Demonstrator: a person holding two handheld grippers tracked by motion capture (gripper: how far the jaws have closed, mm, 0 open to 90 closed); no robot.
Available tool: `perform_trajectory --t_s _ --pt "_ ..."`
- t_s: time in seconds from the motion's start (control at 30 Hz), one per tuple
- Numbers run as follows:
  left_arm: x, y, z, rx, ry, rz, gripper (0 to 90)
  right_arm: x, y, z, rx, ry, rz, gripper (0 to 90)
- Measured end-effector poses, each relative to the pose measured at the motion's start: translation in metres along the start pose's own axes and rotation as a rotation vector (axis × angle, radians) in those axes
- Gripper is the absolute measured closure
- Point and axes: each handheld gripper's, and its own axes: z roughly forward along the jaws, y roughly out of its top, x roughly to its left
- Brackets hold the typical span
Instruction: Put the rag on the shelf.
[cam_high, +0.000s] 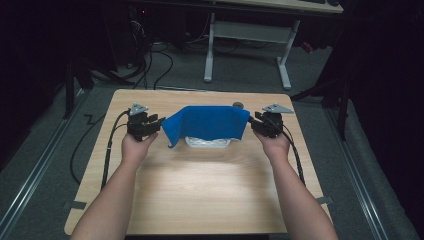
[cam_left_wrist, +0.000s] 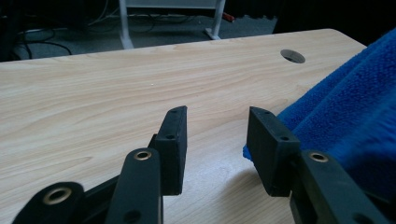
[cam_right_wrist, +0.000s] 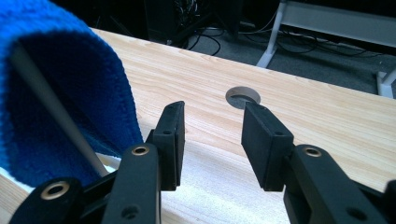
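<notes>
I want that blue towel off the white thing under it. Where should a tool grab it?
Pinch the blue towel at its drooping lower left corner, coming in from the left with the open left tool. That corner hangs free of the white object.

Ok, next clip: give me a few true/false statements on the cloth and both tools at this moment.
1. Both tools stand open. True: the left tool and the right tool each show a gap between their jaws.
2. The blue cloth lies flat on the table. False: it stands up, draped over a white object.
3. The right tool grips the cloth. False: nothing sits between its jaws.
4. A round hole is cut in the tabletop. True.
</notes>
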Motion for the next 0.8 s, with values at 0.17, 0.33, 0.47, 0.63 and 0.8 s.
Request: perform_trajectory --t_s 0.17,0.33,0.47,0.63,0.8 --pt "0.003 -0.001 -0.010 0.006 0.018 0.013 57.8 -0.001 0.000 -0.007 -0.004 -0.001 -0.012 57.3" --pt "0.003 -0.010 -0.024 -0.010 0.013 0.002 57.3 0.000 -0.005 -0.021 -0.004 0.005 -0.020 53.9" --pt "0.002 -0.022 -0.036 -0.011 0.015 0.023 56.7 0.003 -0.013 -0.034 -0.016 0.002 -0.039 53.4" --pt "-0.001 -0.042 -0.054 -0.005 0.004 0.009 56.1 0.008 -0.026 -0.051 -0.009 0.004 -0.045 50.4" --pt "-0.013 -0.065 -0.072 0.008 -0.013 0.032 55.6 0.015 -0.041 -0.069 -0.031 0.011 -0.059 47.8"
